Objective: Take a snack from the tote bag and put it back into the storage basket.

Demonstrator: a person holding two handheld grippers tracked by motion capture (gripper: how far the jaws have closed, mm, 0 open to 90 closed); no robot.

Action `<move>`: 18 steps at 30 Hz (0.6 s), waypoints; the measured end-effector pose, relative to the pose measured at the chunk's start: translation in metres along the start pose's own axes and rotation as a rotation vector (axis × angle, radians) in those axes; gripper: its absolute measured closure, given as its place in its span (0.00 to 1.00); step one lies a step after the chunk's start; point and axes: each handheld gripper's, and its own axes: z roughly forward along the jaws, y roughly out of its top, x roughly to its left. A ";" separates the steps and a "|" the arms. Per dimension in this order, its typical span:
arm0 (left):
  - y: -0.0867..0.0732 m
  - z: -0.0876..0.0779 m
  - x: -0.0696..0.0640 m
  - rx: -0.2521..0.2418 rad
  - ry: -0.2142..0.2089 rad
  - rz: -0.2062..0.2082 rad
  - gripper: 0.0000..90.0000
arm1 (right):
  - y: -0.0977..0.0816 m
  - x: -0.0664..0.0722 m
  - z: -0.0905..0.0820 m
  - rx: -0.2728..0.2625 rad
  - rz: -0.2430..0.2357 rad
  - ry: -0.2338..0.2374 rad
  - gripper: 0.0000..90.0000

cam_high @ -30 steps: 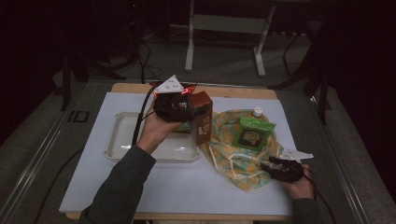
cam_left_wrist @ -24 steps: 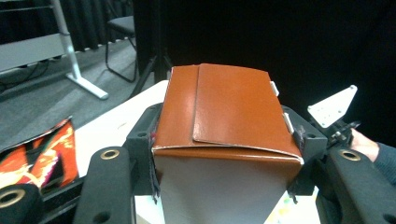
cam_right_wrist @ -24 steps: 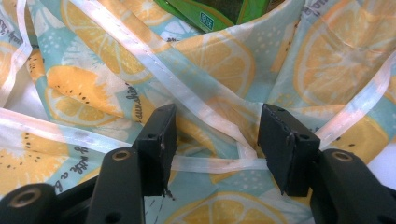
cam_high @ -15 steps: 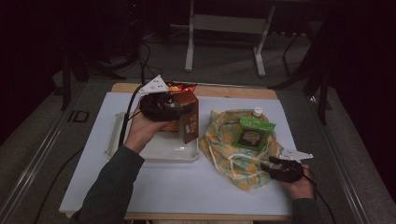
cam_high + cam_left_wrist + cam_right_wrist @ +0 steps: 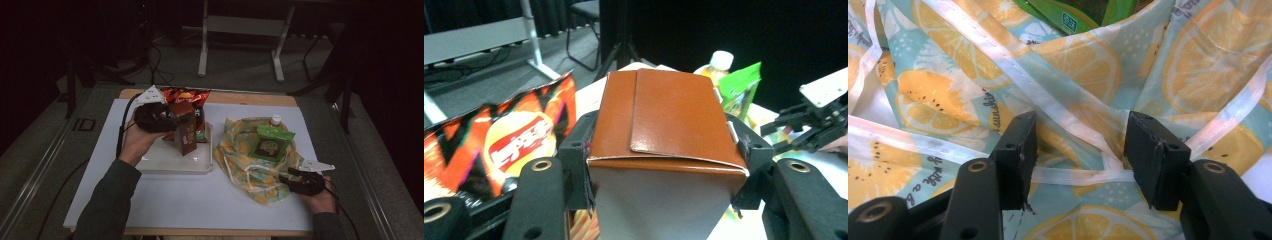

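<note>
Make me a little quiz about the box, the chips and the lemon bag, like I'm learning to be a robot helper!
1. True or false: the left gripper is clamped on the brown box.
2. What does the right gripper have between its open jaws? A) a bottle cap B) the fruit-print bag C) the chip bag
3. Fill in: the brown box is above the white ____.

Key
1. True: both pads press its sides.
2. B: the jaws sit apart over the cloth and its white strap.
3. Tray.

Open hand-held gripper (image 5: 1079, 160) over lemon-print cloth bag (image 5: 1088, 65), white strap (image 5: 1068, 175) between jaws.
</note>
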 end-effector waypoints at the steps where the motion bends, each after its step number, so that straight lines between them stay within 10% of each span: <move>1: -0.002 -0.001 0.002 0.003 0.003 -0.001 0.47 | 0.000 0.000 0.000 0.001 0.000 0.000 0.52; 18: -0.025 -0.019 0.018 0.070 0.035 0.007 0.47 | 0.000 0.000 0.000 0.002 0.001 0.000 0.52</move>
